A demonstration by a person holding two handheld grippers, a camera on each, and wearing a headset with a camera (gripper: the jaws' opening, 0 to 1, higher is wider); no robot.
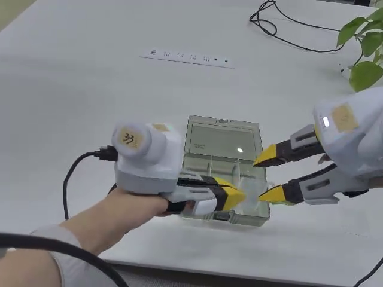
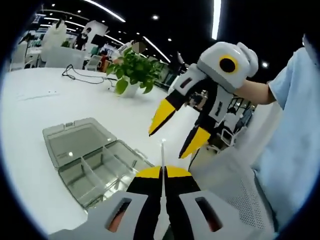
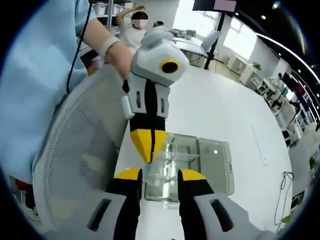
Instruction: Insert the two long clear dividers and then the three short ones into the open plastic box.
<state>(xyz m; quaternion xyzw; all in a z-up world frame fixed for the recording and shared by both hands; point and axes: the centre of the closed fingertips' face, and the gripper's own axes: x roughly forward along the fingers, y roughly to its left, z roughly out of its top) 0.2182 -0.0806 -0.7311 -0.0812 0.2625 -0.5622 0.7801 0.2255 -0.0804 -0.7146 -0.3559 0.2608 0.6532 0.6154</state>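
Clear plastic is hard to see here, so we rely on the left gripper view. A thin clear divider sticks out forward from between the jaws of our left gripper, which are pressed together on it. We judge it is pinched by one edge so that the free edge can enter a slot. Whether it is a long or a short one, we cannot tell.

The open plastic box lies on the white table just under both grippers, with its lid laid flat behind it. Some dividers seem already in place inside, but we cannot count them.

Our right gripper has its jaws wide apart and holds nothing. It points toward the left one from the other side of the box, near the divider. Probably it is there to guide the piece.

Our left hand holds its gripper low and nearly level, with the tip over the front part of the box. The right gripper is slightly higher and tilted down.
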